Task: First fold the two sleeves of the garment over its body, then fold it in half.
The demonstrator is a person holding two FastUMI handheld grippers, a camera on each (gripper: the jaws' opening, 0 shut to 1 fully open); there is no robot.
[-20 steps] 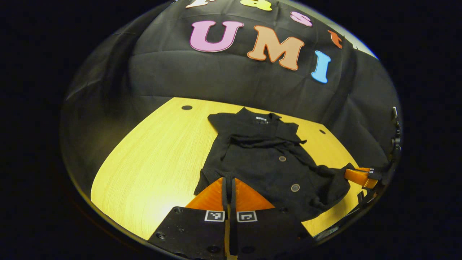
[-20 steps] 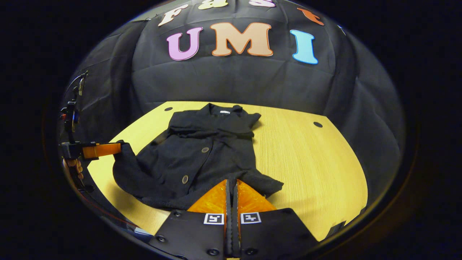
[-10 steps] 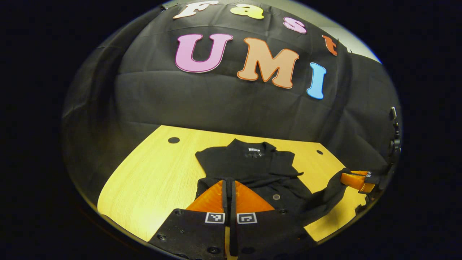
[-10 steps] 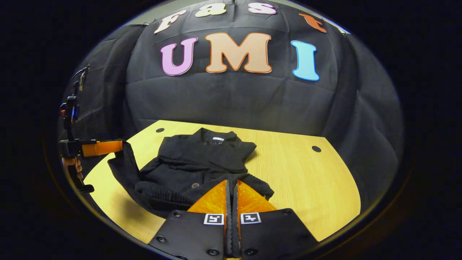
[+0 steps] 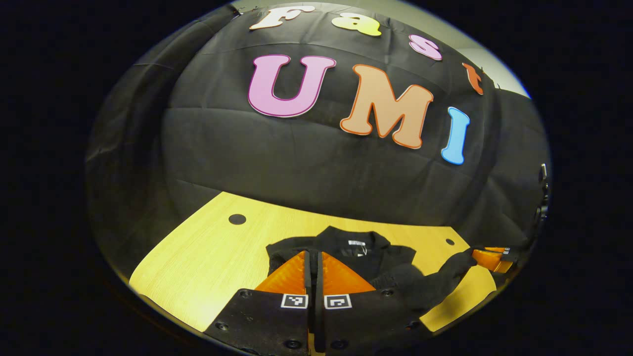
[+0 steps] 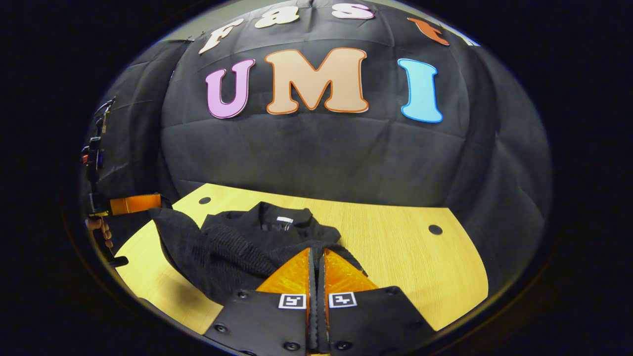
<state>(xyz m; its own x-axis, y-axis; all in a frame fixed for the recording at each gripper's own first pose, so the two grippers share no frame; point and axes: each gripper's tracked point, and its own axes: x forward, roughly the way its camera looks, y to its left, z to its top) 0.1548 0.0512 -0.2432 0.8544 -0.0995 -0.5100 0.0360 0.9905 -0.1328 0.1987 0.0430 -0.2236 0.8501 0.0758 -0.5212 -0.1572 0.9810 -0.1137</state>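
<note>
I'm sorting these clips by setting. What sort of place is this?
Probably a staged recording booth, not a home: a black cloth wall closes in a bare wooden table with round holes, and a lone black garment is being folded by two handheld grippers, left gripper, right gripper.

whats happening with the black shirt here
A person holds a gripper in each hand and is folding a black garment on a wooden table. The left gripper and the right gripper are each shut on a corner of the hem, which is lifted above the table and held over the body near the collar. The half-fold is under way, not yet laid flat.
</note>
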